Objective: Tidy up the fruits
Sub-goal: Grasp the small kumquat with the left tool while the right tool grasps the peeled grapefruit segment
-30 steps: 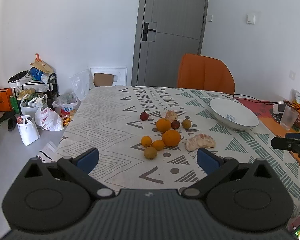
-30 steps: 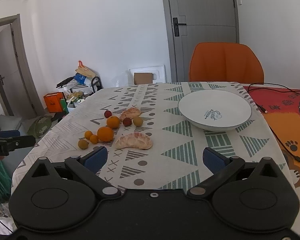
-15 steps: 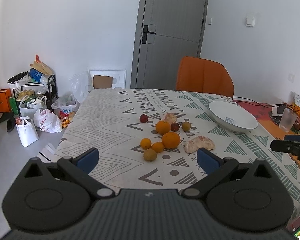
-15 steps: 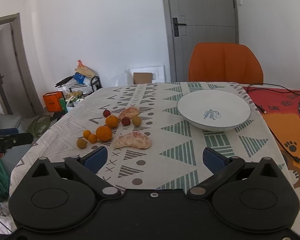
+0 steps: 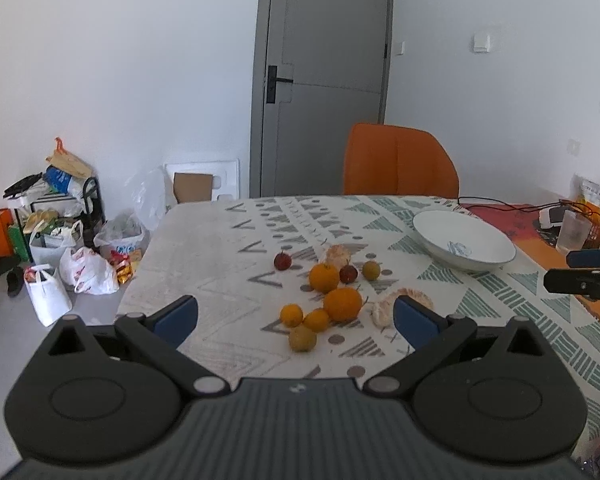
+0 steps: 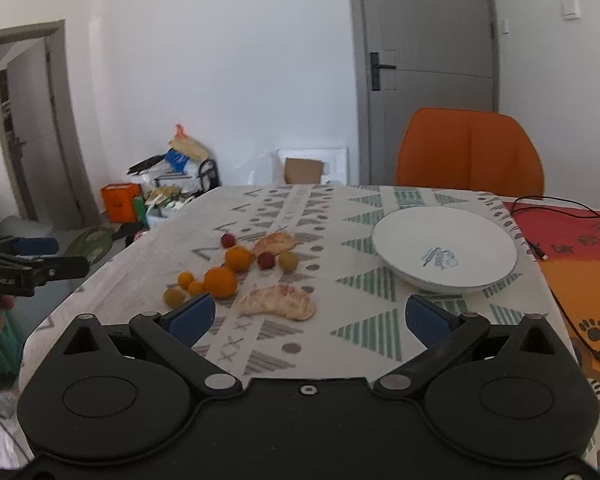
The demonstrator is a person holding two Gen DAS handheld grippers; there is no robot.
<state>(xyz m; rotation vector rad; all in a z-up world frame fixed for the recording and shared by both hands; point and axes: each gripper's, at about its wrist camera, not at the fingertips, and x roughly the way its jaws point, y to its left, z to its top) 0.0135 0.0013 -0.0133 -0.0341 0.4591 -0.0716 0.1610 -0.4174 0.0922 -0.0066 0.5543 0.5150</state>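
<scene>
Several fruits lie loose on the patterned tablecloth (image 5: 220, 248): two oranges (image 5: 342, 303) (image 6: 220, 282), small tangerines (image 5: 291, 315), yellow-green plums (image 5: 302, 338), red plums (image 5: 282, 261) and two peeled pomelo pieces (image 6: 278, 301) (image 5: 337, 255). An empty white bowl (image 5: 463, 245) (image 6: 444, 254) stands to their right. My left gripper (image 5: 296, 322) is open and empty, above the near table edge, short of the fruits. My right gripper (image 6: 310, 318) is open and empty, in front of the near pomelo piece.
An orange chair (image 5: 400, 168) stands at the table's far side before a grey door (image 5: 324, 72). Cables (image 6: 560, 204), a plastic cup (image 5: 574, 232) and packets lie on the red-orange mat at right. Bags and a cluttered rack (image 5: 56, 216) stand on the floor at left.
Both grippers have tilted and shifted slightly, so the fruits and bowl sit lower in the views. Both stay open and empty. Nothing on the table has moved.
</scene>
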